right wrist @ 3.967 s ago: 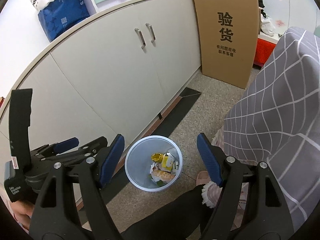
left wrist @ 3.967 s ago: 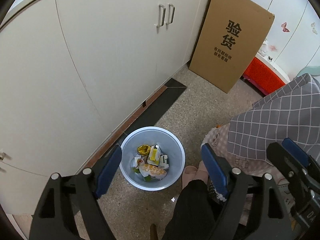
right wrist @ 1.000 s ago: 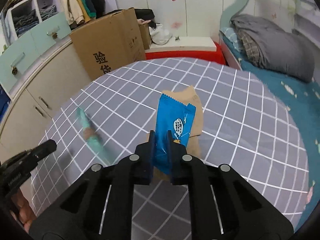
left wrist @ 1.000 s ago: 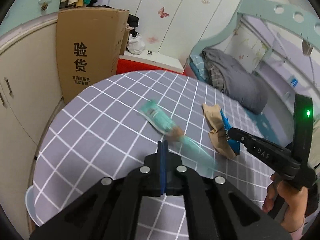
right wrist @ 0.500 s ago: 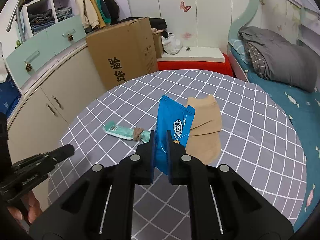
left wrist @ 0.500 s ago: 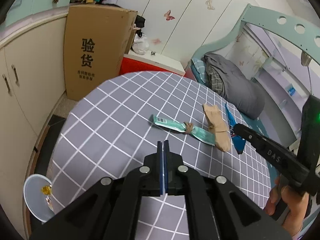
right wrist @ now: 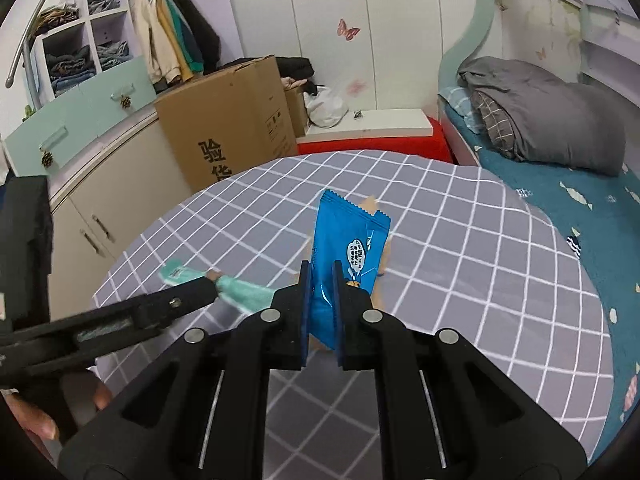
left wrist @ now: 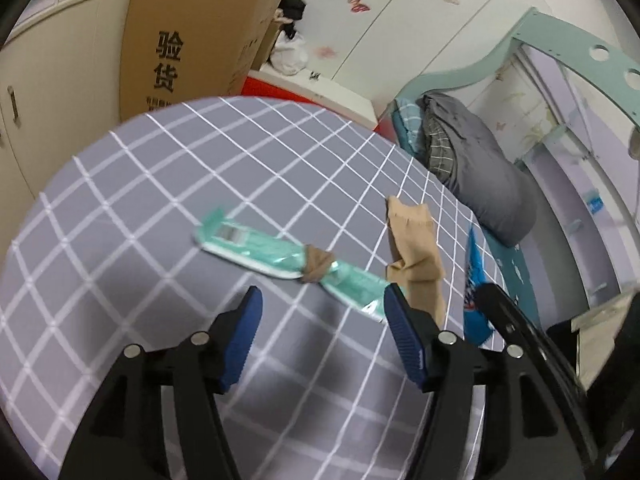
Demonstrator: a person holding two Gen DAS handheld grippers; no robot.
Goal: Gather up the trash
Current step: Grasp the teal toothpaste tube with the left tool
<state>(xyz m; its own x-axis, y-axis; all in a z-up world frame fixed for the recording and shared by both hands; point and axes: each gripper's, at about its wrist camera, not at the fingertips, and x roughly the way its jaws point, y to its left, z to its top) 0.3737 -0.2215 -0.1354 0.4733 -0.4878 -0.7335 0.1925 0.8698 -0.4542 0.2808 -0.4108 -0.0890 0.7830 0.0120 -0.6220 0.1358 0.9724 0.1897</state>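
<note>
1. Jaws of the left gripper (left wrist: 322,312) have just been opened, nothing between them, presumably for the green wrapper (left wrist: 280,256) lying just ahead on the checked table (left wrist: 120,272).
2. Jaws of the right gripper (right wrist: 320,280) are clamped on the blue packet (right wrist: 346,256), held upright, probably for binning.
3. Only the left view fully shows the tan paper (left wrist: 416,252), mostly hidden behind the packet in the right view.
</note>
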